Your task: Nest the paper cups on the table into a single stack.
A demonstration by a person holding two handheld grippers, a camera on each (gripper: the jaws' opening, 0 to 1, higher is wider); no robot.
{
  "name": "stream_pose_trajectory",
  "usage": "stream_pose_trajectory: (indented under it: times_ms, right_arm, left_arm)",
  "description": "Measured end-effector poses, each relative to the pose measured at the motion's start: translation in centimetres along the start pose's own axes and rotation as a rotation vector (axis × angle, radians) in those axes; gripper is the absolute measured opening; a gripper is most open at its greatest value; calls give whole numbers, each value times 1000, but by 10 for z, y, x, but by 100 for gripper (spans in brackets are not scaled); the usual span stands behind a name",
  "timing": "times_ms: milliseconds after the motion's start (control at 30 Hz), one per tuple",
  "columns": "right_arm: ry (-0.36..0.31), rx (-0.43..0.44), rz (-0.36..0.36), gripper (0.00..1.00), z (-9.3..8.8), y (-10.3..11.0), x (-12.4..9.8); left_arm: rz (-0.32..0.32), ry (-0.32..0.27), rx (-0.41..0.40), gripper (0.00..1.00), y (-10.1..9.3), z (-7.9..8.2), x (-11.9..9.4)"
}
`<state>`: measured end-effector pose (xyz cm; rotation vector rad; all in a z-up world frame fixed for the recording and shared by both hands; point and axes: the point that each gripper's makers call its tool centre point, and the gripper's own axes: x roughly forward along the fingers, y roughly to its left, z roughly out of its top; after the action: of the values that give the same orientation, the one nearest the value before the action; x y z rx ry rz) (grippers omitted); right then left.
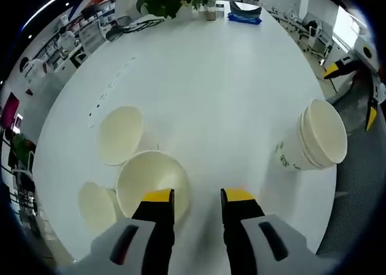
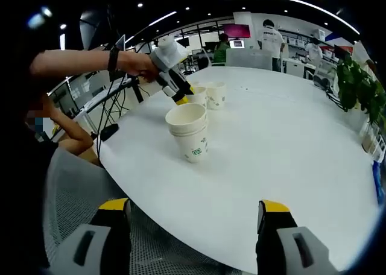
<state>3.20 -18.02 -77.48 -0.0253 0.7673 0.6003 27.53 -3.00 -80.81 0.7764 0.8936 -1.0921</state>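
Three loose paper cups sit near one edge of the round white surface point(image 1: 229, 88), and the stack point(image 1: 313, 143) stands well apart at another edge. The left claw point(image 1: 197, 198) hangs partly open and empty, one yellow tip just over the rim of the nearest cup point(image 1: 149, 180). To do this well, straddle one wall of that cup, pinch lightly to avoid crushing it, lift straight. The right claw point(image 2: 194, 207) waits wide open, empty, off the edge, facing the stack.
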Motion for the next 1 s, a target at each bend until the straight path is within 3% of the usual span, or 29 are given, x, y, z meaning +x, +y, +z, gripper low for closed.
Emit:
stream_pose_trajectory:
  times_ms: [133, 267, 367, 767, 1000]
  right_arm:
    - [-4, 4, -1, 88, 1, 0, 1]
    - [1, -1, 3, 88, 0, 0, 2]
    - [4, -3, 3, 88, 0, 1, 2]
    - [11, -6, 11, 87, -3, 2, 4]
    - [15, -22, 16, 87, -2, 5, 4]
  left_arm:
    - [0, 23, 3, 24, 2, -4, 11]
    - [20, 23, -13, 15, 6, -1, 7]
    - [37, 22, -28, 1, 11, -1, 8]
    - [36, -1, -40, 0, 13, 0, -3]
    - [31, -29, -27, 0, 4, 2, -25]
